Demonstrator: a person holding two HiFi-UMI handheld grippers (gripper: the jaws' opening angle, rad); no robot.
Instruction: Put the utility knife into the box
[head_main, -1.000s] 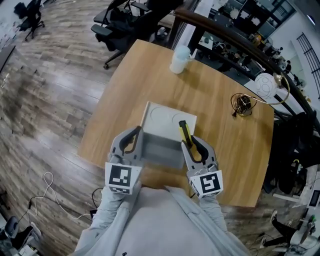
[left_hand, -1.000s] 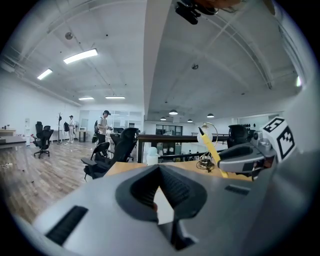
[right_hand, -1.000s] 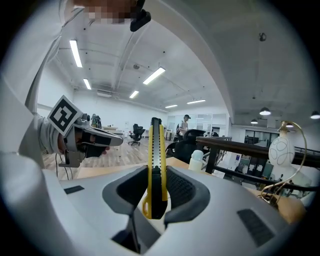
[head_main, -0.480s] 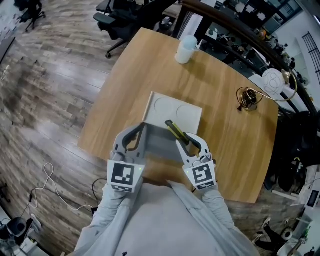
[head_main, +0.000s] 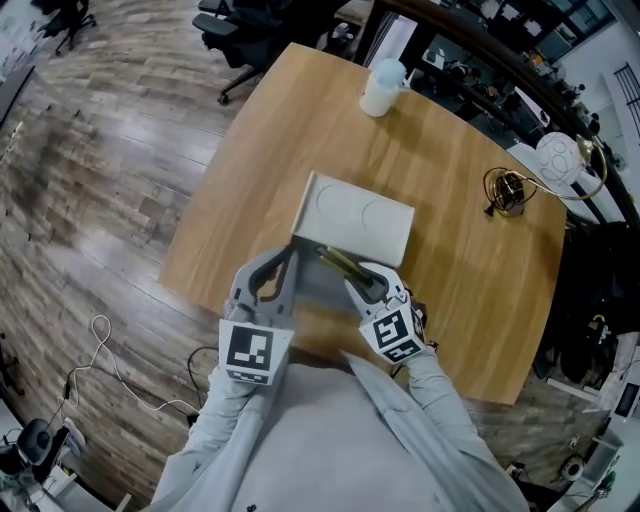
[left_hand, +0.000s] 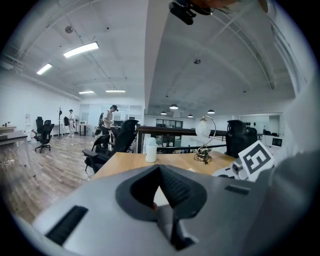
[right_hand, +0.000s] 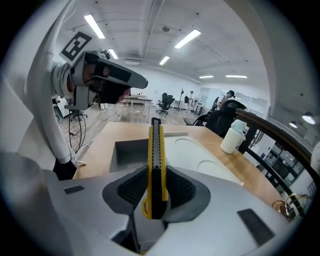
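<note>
The grey box (head_main: 322, 283) stands open on the wooden table (head_main: 450, 160), its white lid (head_main: 362, 217) folded back behind it. My right gripper (head_main: 358, 281) is shut on the yellow utility knife (head_main: 338, 262), which points down and to the left over the box's inside. In the right gripper view the knife (right_hand: 156, 150) stands edge-up between the black pads (right_hand: 131, 189), above the grey box (right_hand: 127, 151). My left gripper (head_main: 288, 258) is at the box's near left wall, tips together (left_hand: 159, 169); whether it pinches the wall I cannot tell.
A white bottle (head_main: 383, 88) stands at the table's far edge. A coiled wire thing (head_main: 507, 191) lies at the far right by a round white lamp (head_main: 558, 155). Office chairs (head_main: 240, 20) stand beyond the table. A cable (head_main: 100, 350) lies on the floor at left.
The right gripper has come down and tilted, swinging the knife from pointing away to slanting left and lower over the box. The left gripper has stayed by the box's left wall.
</note>
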